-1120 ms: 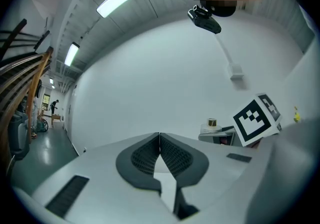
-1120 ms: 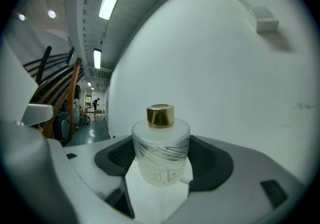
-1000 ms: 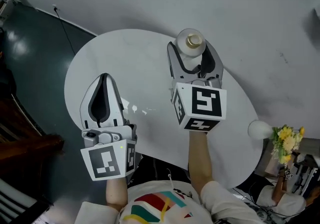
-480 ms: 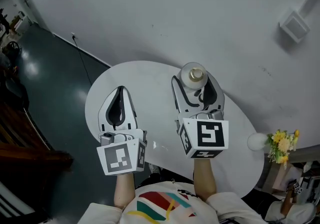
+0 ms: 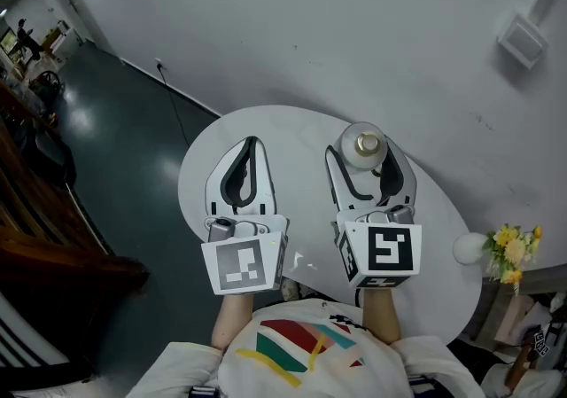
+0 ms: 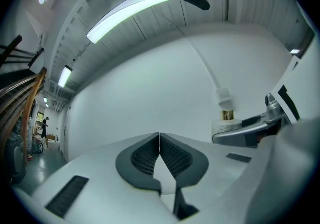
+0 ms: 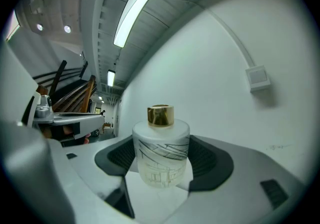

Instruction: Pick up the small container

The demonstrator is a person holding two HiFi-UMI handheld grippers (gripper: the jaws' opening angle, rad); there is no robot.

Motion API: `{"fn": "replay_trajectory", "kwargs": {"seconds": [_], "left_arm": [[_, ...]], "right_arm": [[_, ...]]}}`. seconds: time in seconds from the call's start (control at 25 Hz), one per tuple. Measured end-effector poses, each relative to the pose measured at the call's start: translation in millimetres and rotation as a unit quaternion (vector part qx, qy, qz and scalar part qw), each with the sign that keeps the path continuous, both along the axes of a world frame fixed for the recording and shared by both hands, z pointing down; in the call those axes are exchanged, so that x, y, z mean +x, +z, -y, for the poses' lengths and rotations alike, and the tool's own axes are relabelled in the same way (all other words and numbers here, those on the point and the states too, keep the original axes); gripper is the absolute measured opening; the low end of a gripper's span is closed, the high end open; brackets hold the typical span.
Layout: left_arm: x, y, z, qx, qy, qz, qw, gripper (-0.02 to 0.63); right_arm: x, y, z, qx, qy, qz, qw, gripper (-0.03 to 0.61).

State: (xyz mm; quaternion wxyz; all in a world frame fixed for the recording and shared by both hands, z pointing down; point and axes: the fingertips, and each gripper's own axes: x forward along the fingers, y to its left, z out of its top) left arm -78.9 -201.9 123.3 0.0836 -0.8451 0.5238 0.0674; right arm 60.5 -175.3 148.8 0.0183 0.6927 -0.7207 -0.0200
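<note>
The small container (image 5: 364,144) is a frosted white bottle with a gold cap (image 7: 160,115). My right gripper (image 5: 366,155) is shut on it, its dark pads pressing both sides of the bottle (image 7: 161,155), which stands upright between them. It is held over the far right part of the white oval table (image 5: 297,144). My left gripper (image 5: 250,146) hovers over the table's left half, shut with nothing between its fingers (image 6: 150,153). The left gripper view also catches the right gripper (image 6: 247,129) and the gold cap (image 6: 227,114) off to the right.
A white ball (image 5: 467,248) and yellow flowers (image 5: 515,249) sit at the table's right end. A white wall with a small box (image 5: 521,40) rises behind. Dark floor with a cable (image 5: 177,93) and wooden furniture (image 5: 53,254) lies to the left.
The head view has drawn back and swung, so the table looks smaller and both grippers sit further right. The right gripper still holds the container; the left stays shut.
</note>
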Motion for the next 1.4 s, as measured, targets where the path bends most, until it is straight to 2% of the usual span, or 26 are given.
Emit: {"fn": "replay_trajectory", "kwargs": {"seconds": [0.24,0.64,1.4], "left_arm": [[4.1,9.3,-10.7,-0.014,0.014,0.003,0.9998,0.018],[18.4,13.4,-12.5,-0.017,0.028,0.004,0.9995,0.018],[18.7,17.4,-4.8,-0.022,0.024,0.008,0.9994,0.018]], "right_arm": [[-0.6,1.1,-16.0,0.004,-0.002,-0.021,1.000,0.336],[0.1,16.3,-23.8,-0.008,-0.005,-0.014,1.000,0.336],[6.4,15.0,-16.8,-0.006,-0.007,-0.009,1.000,0.336]]}}
